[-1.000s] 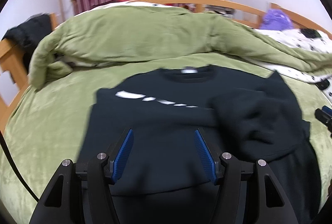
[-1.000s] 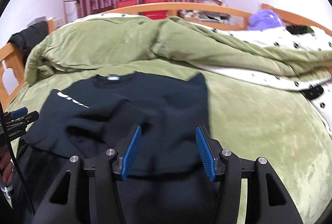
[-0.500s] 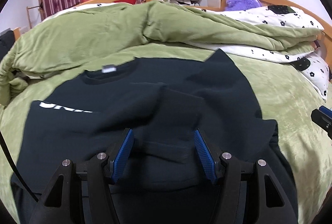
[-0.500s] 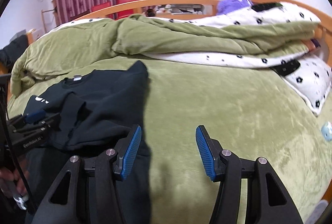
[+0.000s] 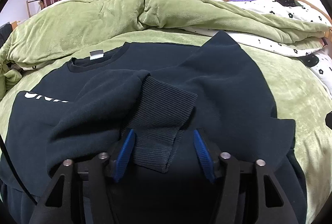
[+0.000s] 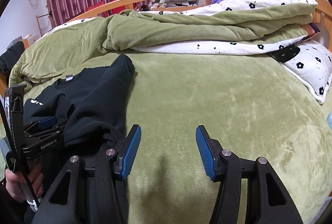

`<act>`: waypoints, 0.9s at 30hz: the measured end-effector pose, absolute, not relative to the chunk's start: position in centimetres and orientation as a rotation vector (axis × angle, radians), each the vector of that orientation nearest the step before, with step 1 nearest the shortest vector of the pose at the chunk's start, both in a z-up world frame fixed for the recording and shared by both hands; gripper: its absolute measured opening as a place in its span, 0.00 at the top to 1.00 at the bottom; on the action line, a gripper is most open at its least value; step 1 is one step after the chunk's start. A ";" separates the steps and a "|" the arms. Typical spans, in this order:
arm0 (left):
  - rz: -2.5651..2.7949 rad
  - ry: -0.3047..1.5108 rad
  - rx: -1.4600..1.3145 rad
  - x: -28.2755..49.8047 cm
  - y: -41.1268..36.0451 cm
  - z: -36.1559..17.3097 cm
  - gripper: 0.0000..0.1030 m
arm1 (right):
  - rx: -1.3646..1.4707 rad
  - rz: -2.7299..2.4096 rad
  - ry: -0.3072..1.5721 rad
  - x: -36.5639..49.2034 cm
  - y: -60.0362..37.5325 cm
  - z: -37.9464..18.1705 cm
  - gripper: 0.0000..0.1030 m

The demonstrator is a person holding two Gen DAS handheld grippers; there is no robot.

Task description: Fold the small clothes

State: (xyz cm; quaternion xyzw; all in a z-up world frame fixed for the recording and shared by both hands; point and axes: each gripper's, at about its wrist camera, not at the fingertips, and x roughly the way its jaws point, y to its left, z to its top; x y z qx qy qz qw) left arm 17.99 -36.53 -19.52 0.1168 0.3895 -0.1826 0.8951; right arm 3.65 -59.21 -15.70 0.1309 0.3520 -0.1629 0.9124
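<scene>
Sweater cuff [image 5: 164,120] between closing left jaws (untouched right pad)

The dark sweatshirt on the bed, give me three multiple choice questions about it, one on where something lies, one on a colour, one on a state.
1. Where does the ribbed cuff lie?
A. between the left gripper's jaws
B. on the purple plush toy
C. hanging over the bed rail

2. What colour is the blanket under the sweatshirt?
A. red
B. green
C. grey

3. What is between the right gripper's jaws?
A. a sleeve
B. the neck label
C. nothing, only bare blanket beyond them

Answers:
1 A: in the left wrist view the cuff sits between the blue pads of the left gripper, whose jaws have just been closing.
2 B: green plush shows all round the garment.
3 C: the right gripper stands open beside the sweatshirt's edge.
</scene>
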 end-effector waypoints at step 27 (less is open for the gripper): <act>-0.238 0.698 0.137 20.4 -19.9 -12.7 0.97 | 0.142 -0.230 0.651 9.0 -47.8 -9.7 0.48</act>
